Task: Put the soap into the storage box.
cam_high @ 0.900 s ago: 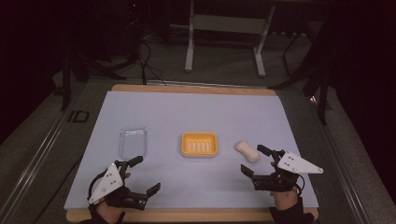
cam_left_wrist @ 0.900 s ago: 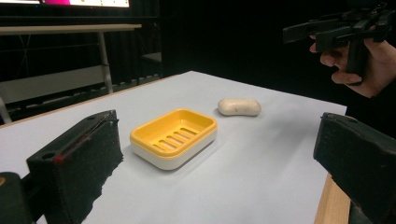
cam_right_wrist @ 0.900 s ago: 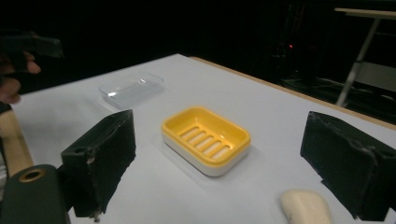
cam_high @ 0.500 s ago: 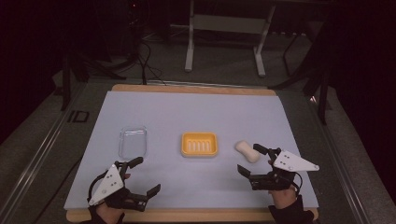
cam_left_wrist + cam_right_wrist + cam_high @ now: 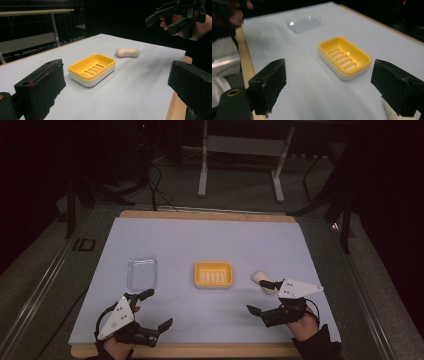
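While both tongs stand wide open with nothing between their jaws, parts of the scene are hard to read. In the high view the right tongs hang above the near right of the white sheet, and their upper jaw and grey plate cover the near end of the soap bar, so whether jaw and soap touch cannot be told there. In the right tongs' own view a pale sliver shows under the right-hand jaw at the bottom edge; it is too cut off to name. The left tongs sit at the near left corner, with the hand below them cropped by the frame. Seen from the left tongs, the soap lies whole and bare on the sheet, just beside the yellow soap dish yet apart from it. The clear lid lies left of the dish, faint against the sheet and blurred in the right tongs' view.

Against the 2 earlier pictures, the right tongs have crept toward the soap; soap, dish, lid and left tongs have not moved.
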